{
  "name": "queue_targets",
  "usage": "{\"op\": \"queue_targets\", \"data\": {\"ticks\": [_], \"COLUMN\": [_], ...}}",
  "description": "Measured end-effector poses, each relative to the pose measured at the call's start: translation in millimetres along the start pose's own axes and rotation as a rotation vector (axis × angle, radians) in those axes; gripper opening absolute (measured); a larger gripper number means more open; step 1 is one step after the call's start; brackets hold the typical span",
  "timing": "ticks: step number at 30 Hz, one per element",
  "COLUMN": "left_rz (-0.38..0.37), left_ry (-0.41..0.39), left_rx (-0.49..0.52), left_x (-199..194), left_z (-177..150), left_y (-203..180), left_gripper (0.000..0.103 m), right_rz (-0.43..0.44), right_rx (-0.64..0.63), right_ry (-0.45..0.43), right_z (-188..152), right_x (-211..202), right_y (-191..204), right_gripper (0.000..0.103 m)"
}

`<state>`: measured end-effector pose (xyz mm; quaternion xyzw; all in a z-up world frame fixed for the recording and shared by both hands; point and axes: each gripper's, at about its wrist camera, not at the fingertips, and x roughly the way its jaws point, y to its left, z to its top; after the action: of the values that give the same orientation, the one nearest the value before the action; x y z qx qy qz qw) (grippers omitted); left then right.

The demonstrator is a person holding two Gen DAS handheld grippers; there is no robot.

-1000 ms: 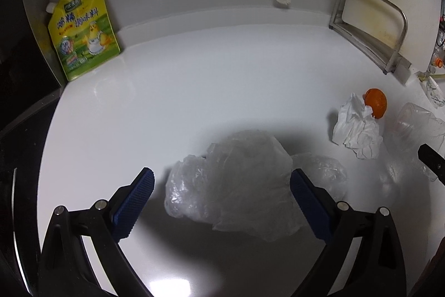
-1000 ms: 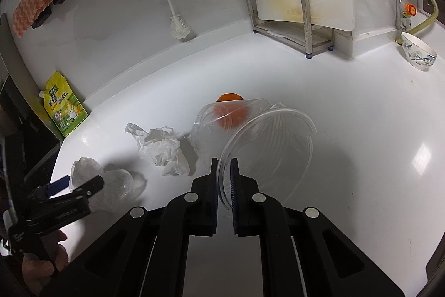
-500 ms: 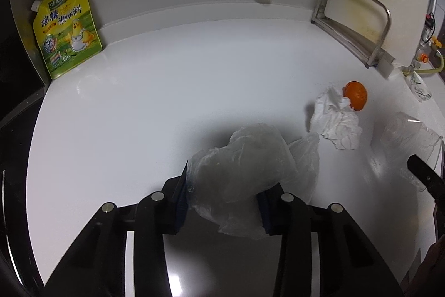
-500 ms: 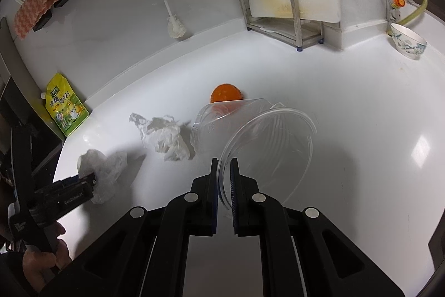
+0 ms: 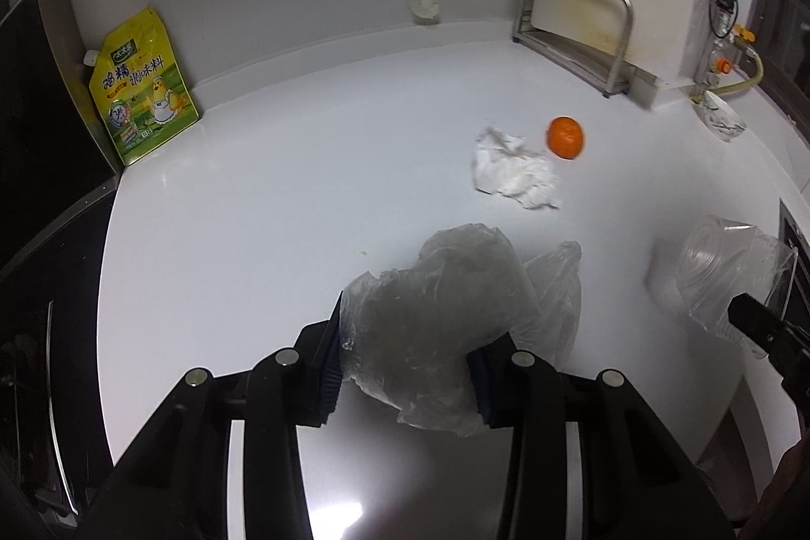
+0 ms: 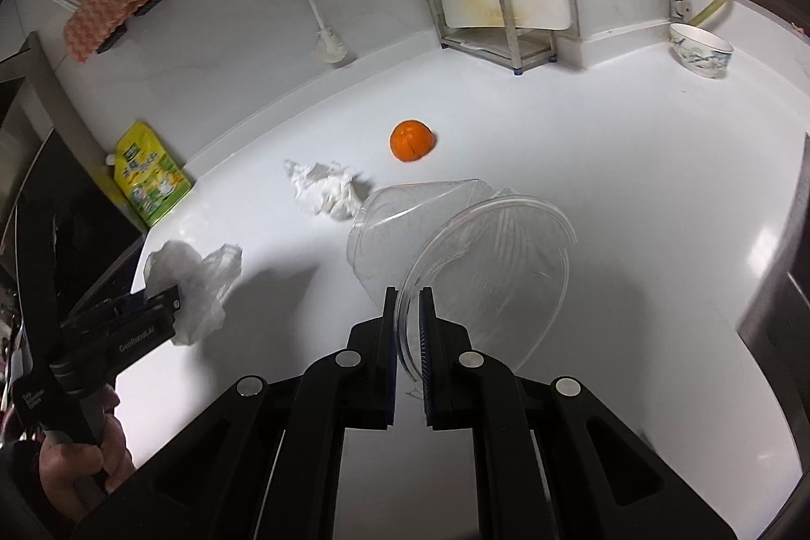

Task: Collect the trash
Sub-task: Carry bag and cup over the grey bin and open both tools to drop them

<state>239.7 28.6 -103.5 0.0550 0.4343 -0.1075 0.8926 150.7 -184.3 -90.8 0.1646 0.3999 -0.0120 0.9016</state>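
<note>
My left gripper (image 5: 405,352) is shut on a crumpled clear plastic bag (image 5: 445,317) and holds it above the white counter; the bag also shows in the right wrist view (image 6: 197,277). My right gripper (image 6: 407,322) is shut on the rim of a clear plastic container (image 6: 481,251), held tilted off the counter; it also shows in the left wrist view (image 5: 729,266). A crumpled white tissue (image 5: 516,175) (image 6: 326,188) and an orange (image 5: 566,137) (image 6: 411,140) lie on the counter, beyond both grippers.
A yellow seasoning pouch (image 5: 142,89) leans on the back wall at the left. A metal rack with a cutting board (image 6: 501,8), a bottle brush (image 6: 319,18) and a small bowl (image 6: 701,49) stand at the back. A dark stove edge (image 5: 50,287) lies left.
My left gripper closed on the plastic bag and lifted it back off the counter. My right gripper keeps the container and has pulled back and up, away from the orange.
</note>
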Motion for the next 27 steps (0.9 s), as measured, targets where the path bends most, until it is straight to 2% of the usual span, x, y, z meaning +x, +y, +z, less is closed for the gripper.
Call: {"op": "queue_targets", "data": {"ticks": [8, 17, 23, 27], "left_rz": [0.007, 0.017, 0.022, 0.031], "left_ry": [-0.014, -0.021, -0.023, 0.009], "left_rx": [-0.011, -0.046, -0.066, -0.067], "left_x": [-57.4, -119.3, -150.6, -161.8], "left_z": [-37.9, -96.6, -138.9, -168.8], "left_y": [-40.4, -90.6, -115.3, -129.0], "left_gripper": [0.04, 0.04, 0.04, 0.04], "right_rz": [0.032, 0.074, 0.106, 0.127], "right_rx": [-0.034, -0.094, -0.126, -0.131], "right_ry": [0.021, 0.036, 0.047, 0.083], "right_z": [-40.1, -85.2, -119.9, -143.9], "right_x": [-59.9, -127.7, -161.6, -170.9], "right_y": [-19.8, -50.1, -69.5, -79.6], "right_gripper": [0.008, 0.008, 0.008, 0.008]}}
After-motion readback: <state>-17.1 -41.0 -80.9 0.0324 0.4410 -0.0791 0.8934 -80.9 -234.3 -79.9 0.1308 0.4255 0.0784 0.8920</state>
